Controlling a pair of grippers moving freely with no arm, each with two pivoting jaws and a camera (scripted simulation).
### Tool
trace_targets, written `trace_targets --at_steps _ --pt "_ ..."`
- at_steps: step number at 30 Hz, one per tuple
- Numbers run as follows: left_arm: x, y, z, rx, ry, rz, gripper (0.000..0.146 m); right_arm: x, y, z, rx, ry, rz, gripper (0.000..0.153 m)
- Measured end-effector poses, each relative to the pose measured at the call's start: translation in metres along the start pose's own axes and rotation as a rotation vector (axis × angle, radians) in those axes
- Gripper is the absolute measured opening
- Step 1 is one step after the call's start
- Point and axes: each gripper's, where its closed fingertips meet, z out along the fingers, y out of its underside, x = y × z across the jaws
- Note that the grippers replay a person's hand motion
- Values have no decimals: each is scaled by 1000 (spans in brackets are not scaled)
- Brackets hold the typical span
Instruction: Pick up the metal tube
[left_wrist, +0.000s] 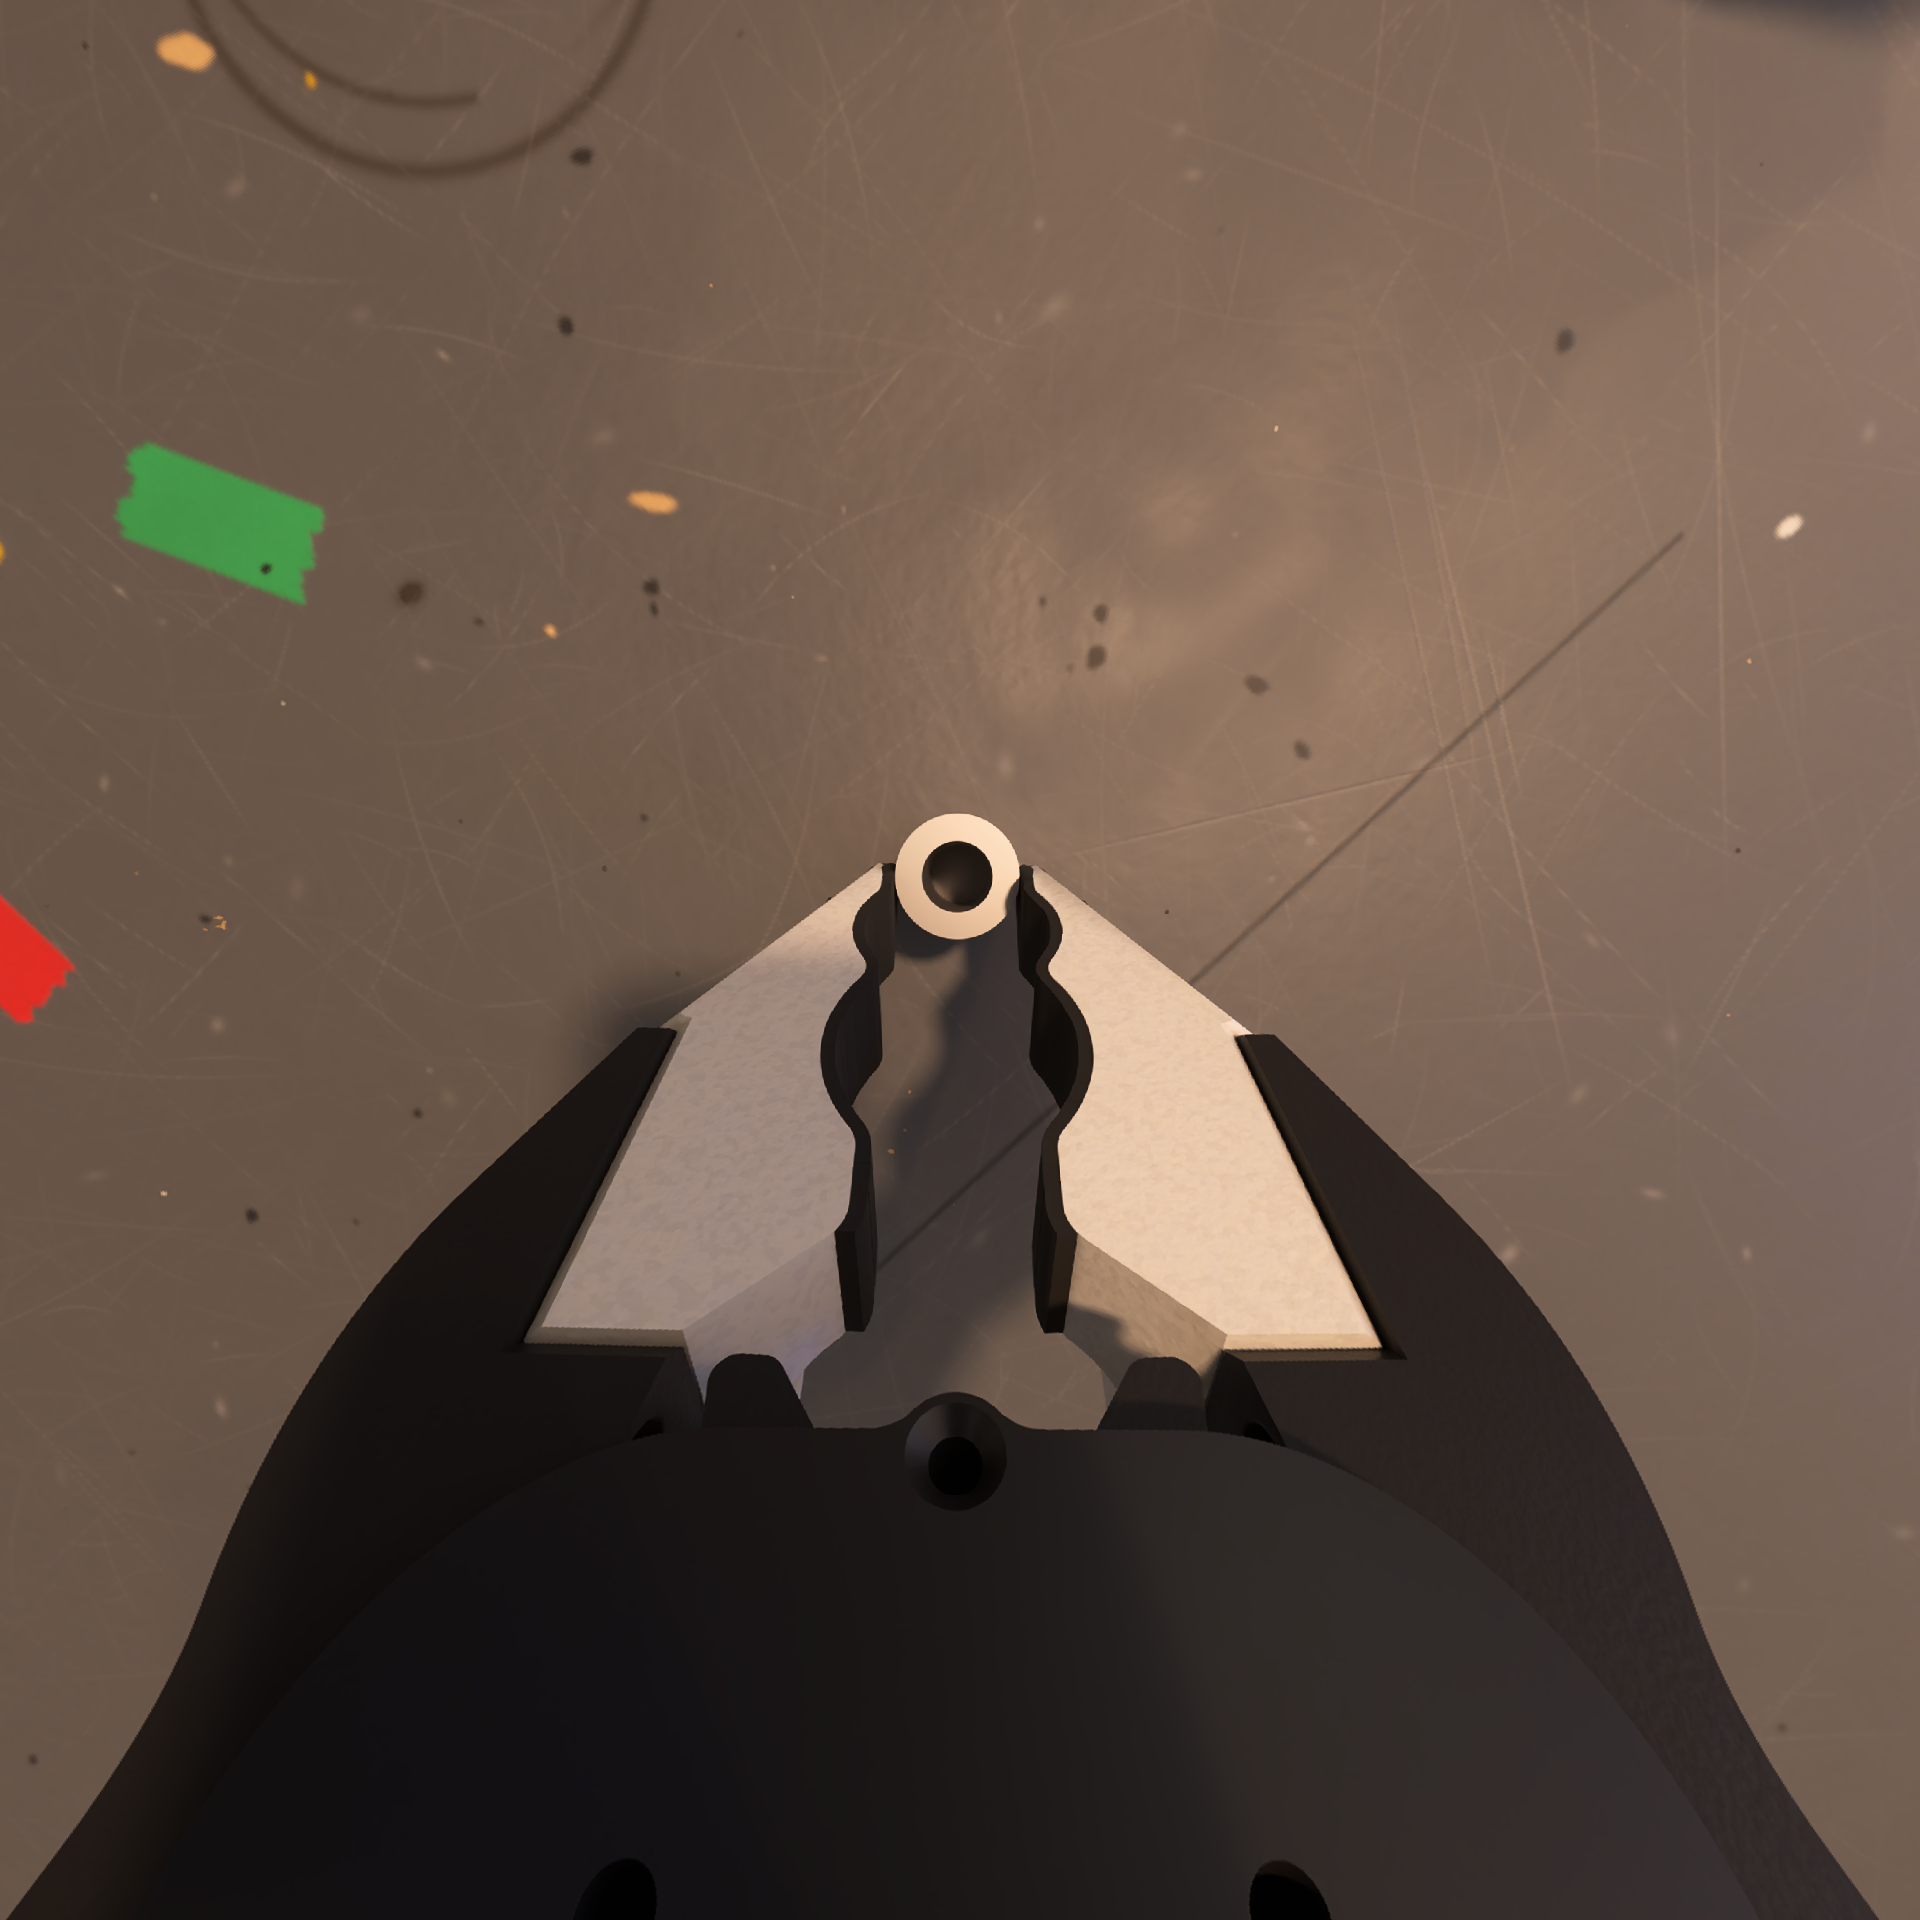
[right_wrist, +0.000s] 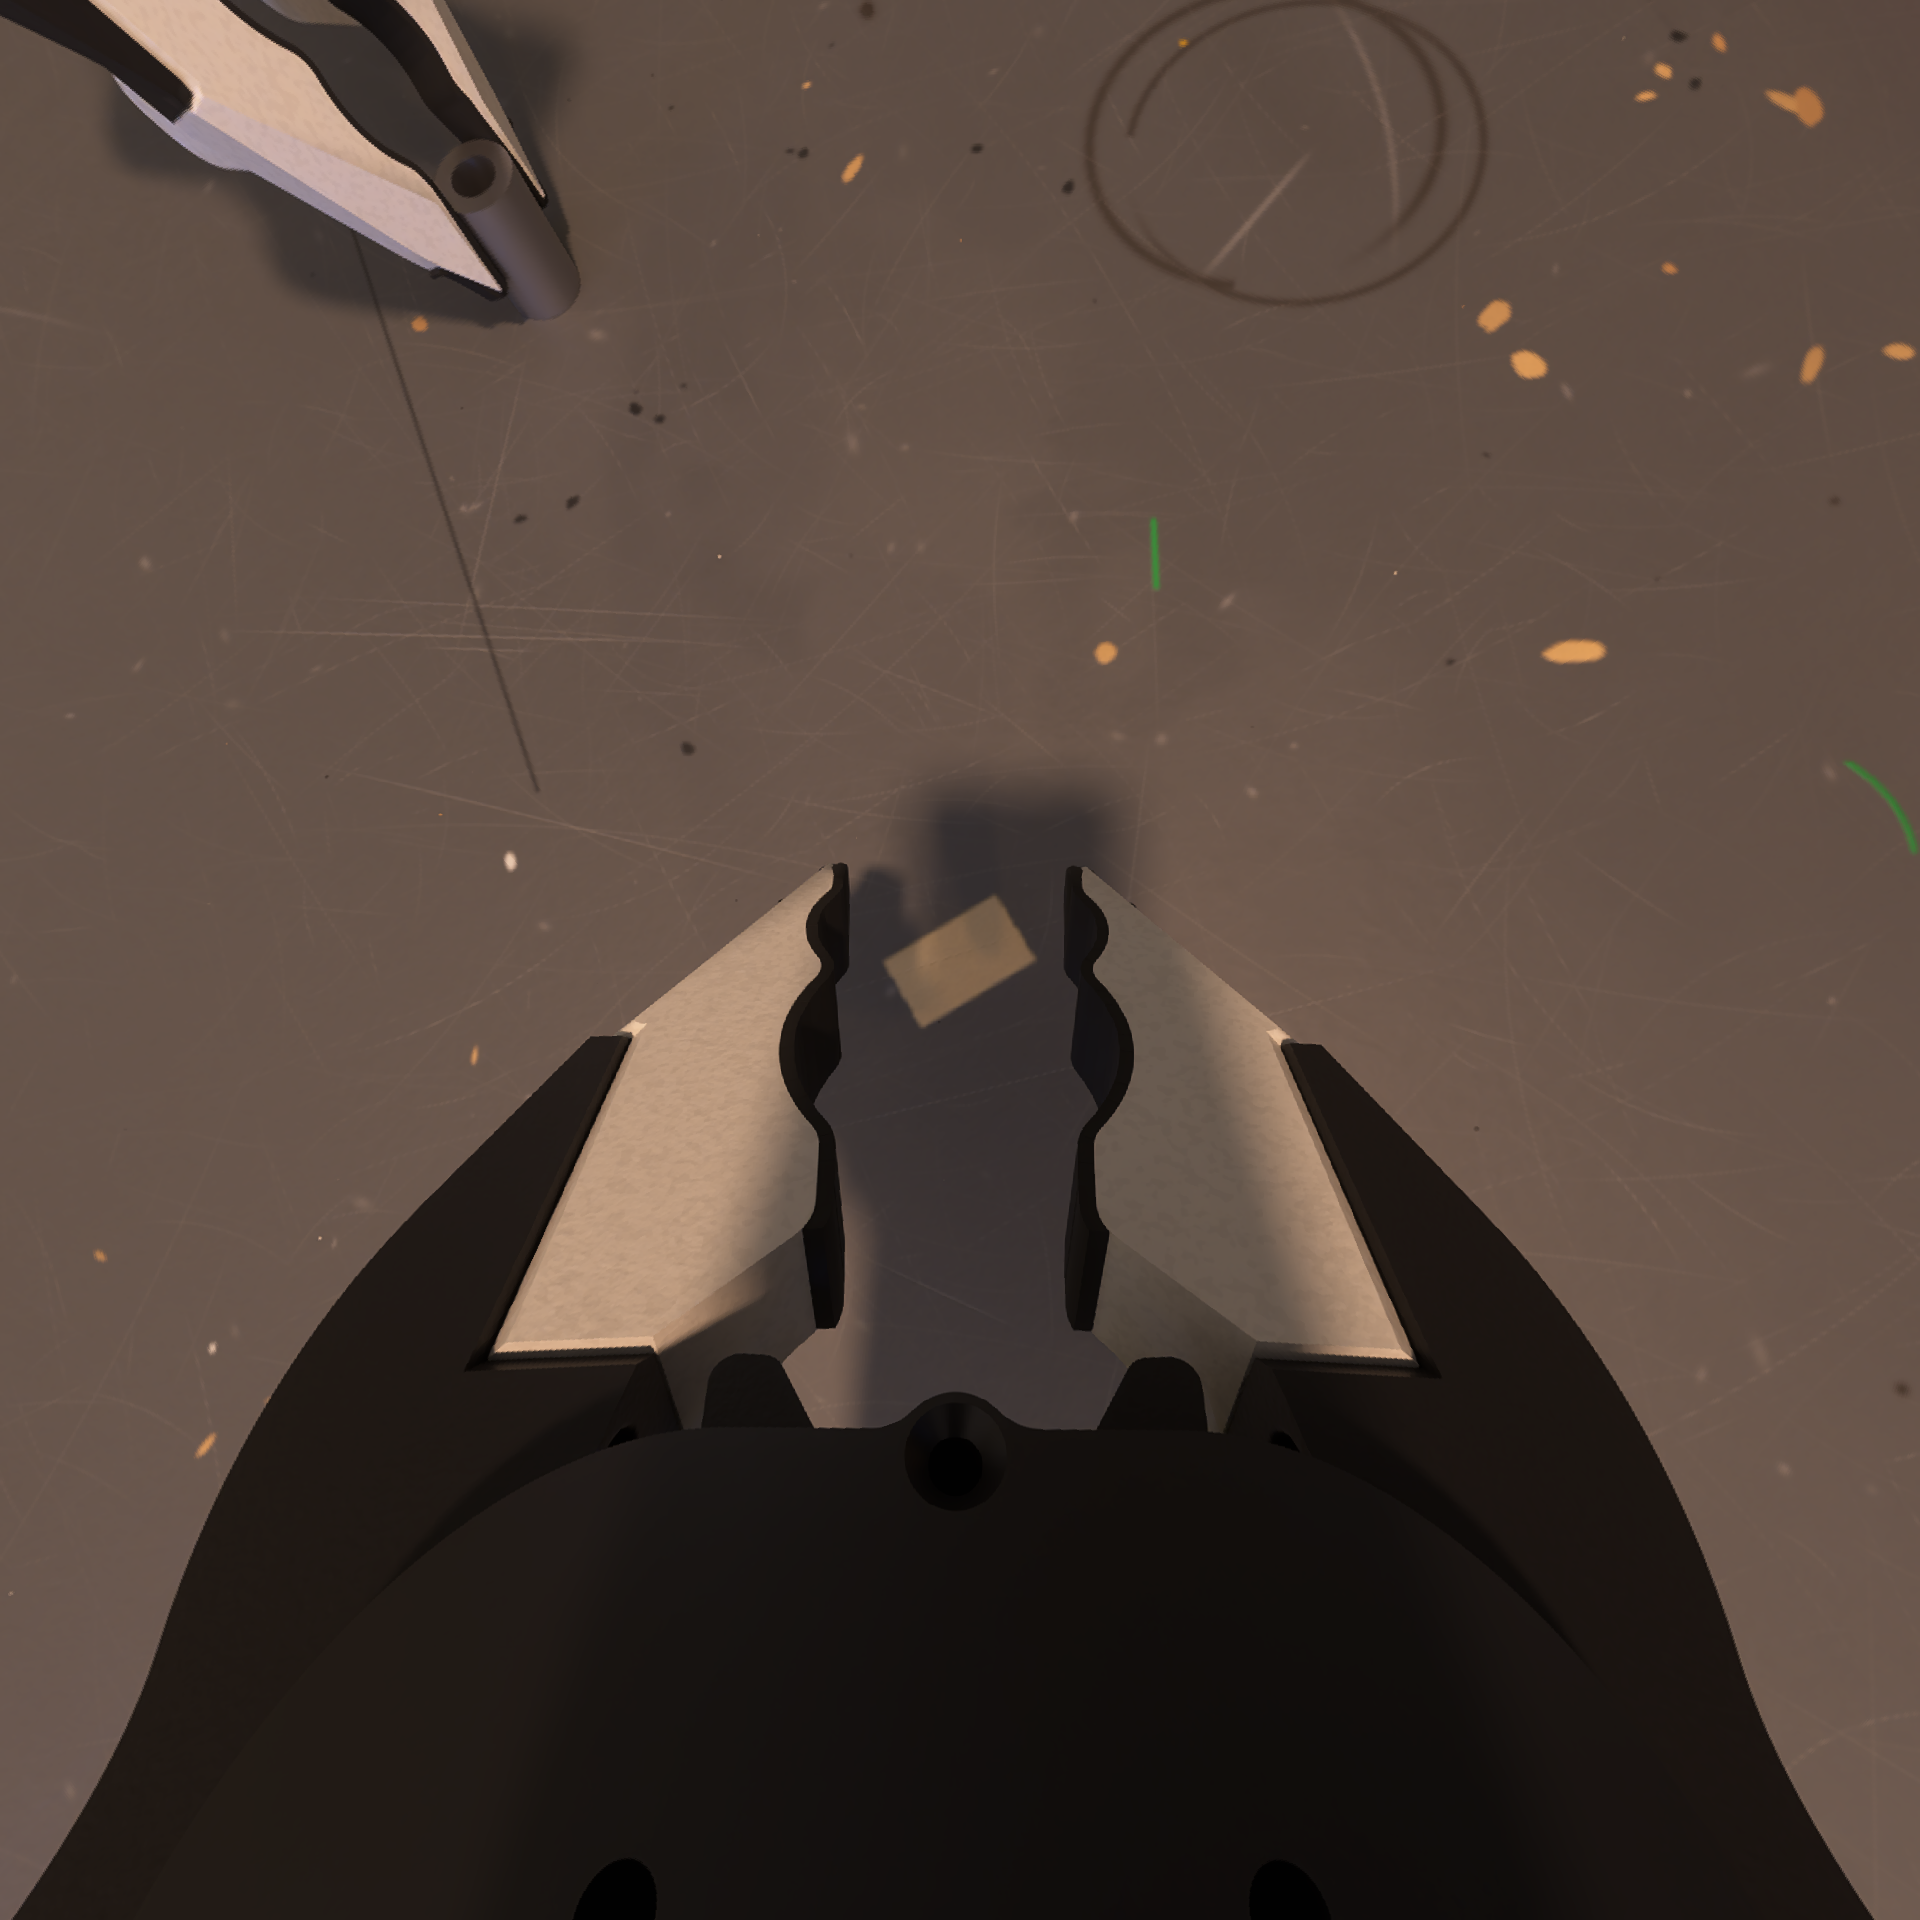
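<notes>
The metal tube (left_wrist: 956, 881) is a short grey cylinder with a hollow bore. In the left wrist view I see it end-on, upright between my fingertips. My left gripper (left_wrist: 956, 888) is closed on it, one fingertip touching each side near its top. In the right wrist view the left gripper (right_wrist: 488, 208) shows at the top left with the tube (right_wrist: 540, 265) in its tips. The tube's lower end is at or just above the table; I cannot tell which. My right gripper (right_wrist: 956, 883) is open and empty, well away from the tube.
The scratched brown-grey table (left_wrist: 1351, 416) carries green tape (left_wrist: 218, 525), red tape (left_wrist: 26, 961), ring stains (right_wrist: 1288, 156) and paint flecks. A beige tape patch (right_wrist: 958, 961) lies flat below the right gripper's fingers.
</notes>
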Motion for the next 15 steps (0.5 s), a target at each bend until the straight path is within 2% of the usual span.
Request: trace_targets --at_steps 9,15 --pt "3 -10 1 47 -9 37 22 -4 -5 -7 36 -12 -7 41" --pt "13 -32 -21 131 39 105 22 -26 -27 -25 147 -107 -33 41"
